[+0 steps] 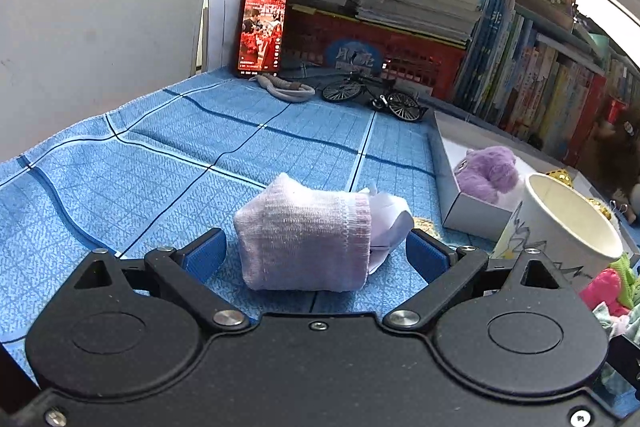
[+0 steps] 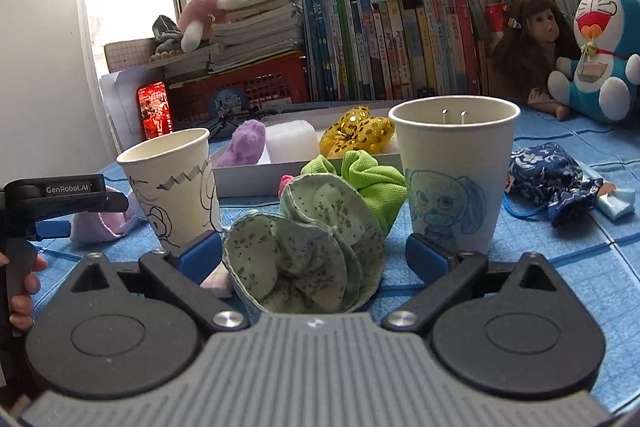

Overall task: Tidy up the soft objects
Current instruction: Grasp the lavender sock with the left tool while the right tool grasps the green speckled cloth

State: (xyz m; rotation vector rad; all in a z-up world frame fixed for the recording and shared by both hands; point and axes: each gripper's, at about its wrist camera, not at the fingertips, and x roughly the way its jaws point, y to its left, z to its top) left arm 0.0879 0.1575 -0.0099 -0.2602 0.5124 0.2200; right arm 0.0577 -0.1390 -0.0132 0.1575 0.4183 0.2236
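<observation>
In the left wrist view a rolled pale lilac sock (image 1: 304, 239) lies on the blue checked cloth (image 1: 160, 155). It sits between the wide-spread blue fingers of my left gripper (image 1: 316, 253), which is open, with a thin gap on the left side. In the right wrist view a green speckled fabric piece (image 2: 304, 255) rests on the cloth between the fingers of my right gripper (image 2: 314, 255). That gripper is open too, with clear space at the right pad. A white box (image 2: 256, 175) behind it holds a purple plush (image 2: 246, 143), a white foam block (image 2: 290, 141) and a gold sequin piece (image 2: 356, 135).
Two paper cups (image 2: 172, 183) (image 2: 452, 179) stand either side of a lime green cloth (image 2: 372, 179). A blue floral pouch (image 2: 552, 179) lies right, with a doll (image 2: 532, 43) and a blue cat plush (image 2: 604, 55) behind. A phone (image 1: 262, 33), toy bicycle (image 1: 372, 95), red crate and books line the back.
</observation>
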